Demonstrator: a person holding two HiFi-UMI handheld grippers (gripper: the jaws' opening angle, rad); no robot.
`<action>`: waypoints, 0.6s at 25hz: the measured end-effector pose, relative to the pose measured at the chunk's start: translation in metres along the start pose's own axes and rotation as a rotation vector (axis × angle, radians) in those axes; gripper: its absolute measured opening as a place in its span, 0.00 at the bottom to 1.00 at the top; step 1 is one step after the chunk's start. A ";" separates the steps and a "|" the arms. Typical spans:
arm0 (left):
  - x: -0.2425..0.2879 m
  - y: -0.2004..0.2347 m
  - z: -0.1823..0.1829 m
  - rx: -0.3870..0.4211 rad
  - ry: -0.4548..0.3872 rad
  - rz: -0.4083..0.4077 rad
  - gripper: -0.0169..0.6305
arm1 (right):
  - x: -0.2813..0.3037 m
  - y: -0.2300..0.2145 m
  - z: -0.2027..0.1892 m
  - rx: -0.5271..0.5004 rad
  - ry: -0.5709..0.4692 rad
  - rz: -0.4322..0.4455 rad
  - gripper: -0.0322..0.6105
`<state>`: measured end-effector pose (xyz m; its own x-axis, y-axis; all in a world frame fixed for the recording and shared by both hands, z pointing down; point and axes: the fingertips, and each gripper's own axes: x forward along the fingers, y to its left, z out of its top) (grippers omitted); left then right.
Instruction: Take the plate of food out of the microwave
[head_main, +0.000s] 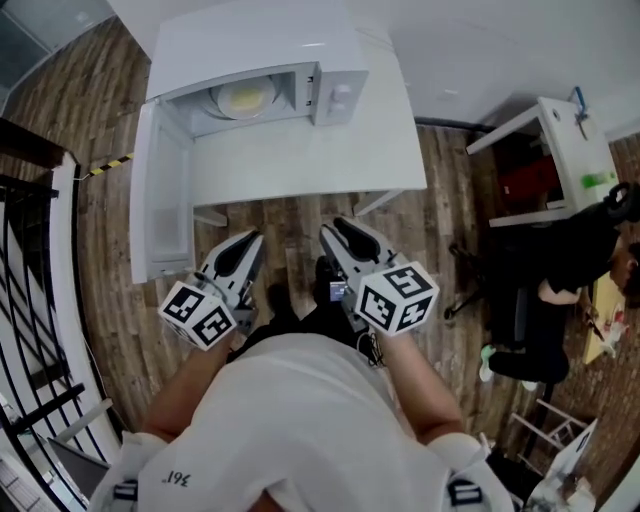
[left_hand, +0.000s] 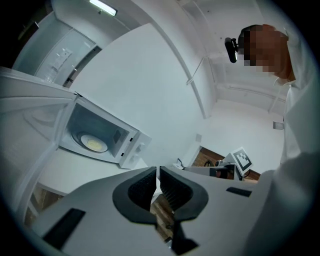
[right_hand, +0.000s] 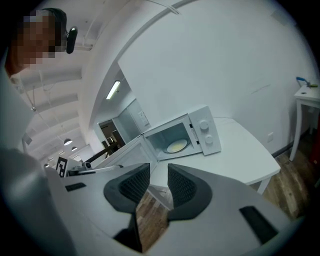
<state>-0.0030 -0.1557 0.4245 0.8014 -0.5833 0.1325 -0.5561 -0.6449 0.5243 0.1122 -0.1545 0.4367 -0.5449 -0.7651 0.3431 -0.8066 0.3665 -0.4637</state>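
The white microwave stands on a white table with its door swung open to the left. Inside lies a plate of yellowish food, also seen as the plate in the left gripper view and the plate in the right gripper view. Both grippers hover over the wooden floor in front of the table, well short of the microwave. My left gripper is shut and empty. My right gripper is open, with nothing between its pads.
The open door juts past the table's front left edge. A white desk and a black chair stand to the right, and a black stair railing runs along the left. A table leg is just ahead of the right gripper.
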 end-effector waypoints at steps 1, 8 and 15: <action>0.006 0.003 0.002 -0.008 -0.009 0.018 0.04 | 0.004 -0.006 0.004 -0.005 0.009 0.012 0.22; 0.046 0.011 0.014 -0.039 -0.065 0.111 0.04 | 0.019 -0.047 0.038 -0.043 0.045 0.092 0.22; 0.066 0.015 0.018 -0.050 -0.081 0.175 0.04 | 0.032 -0.074 0.042 -0.055 0.100 0.129 0.22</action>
<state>0.0375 -0.2130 0.4262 0.6722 -0.7232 0.1584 -0.6721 -0.5064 0.5402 0.1640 -0.2278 0.4474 -0.6624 -0.6545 0.3645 -0.7385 0.4885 -0.4647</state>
